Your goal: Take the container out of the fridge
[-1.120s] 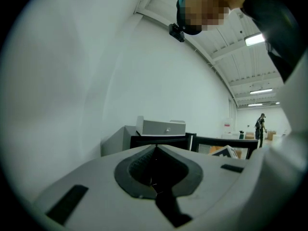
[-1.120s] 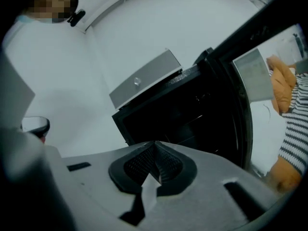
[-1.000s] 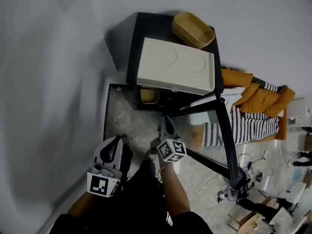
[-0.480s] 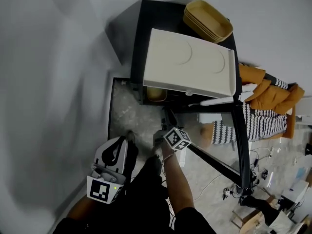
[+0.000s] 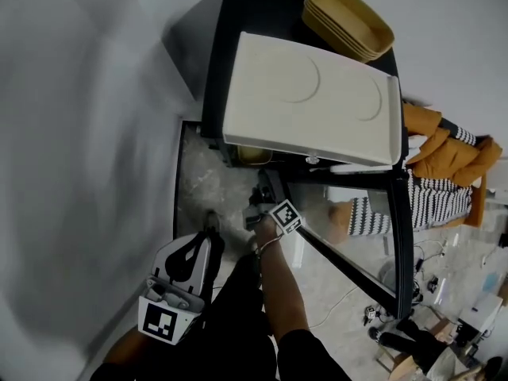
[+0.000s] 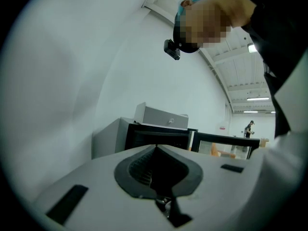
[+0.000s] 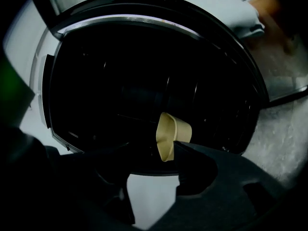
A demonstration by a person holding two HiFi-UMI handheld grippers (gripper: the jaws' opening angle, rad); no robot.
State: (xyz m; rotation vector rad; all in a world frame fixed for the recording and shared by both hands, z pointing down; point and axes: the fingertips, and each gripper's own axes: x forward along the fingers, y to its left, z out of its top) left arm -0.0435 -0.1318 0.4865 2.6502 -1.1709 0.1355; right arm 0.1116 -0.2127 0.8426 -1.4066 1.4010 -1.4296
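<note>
Smooth black casing on the fridge [image 5: 238, 30], clear glass in its door [image 5: 357, 236]. Matt tan plastic for the container [image 7: 172, 134], speckled stone-like finish on the floor [image 5: 198, 182]

Count coming in: 1 black fridge [image 5: 226, 30], 1 open glass door [image 5: 402, 236] toward 4 o'clock, 1 tan container [image 7: 171, 134] inside, 1 cream box [image 5: 309, 101] on top, 1 stack of tan trays [image 5: 345, 18] at 1 o'clock, trays in it uncountable.

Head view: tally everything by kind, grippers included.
grippers: 2, left gripper and right gripper (jaws opening, nothing between them)
fridge: 1
white box on it: 1
stack of tan trays: 1
tan container inside: 1
total: 6
</note>
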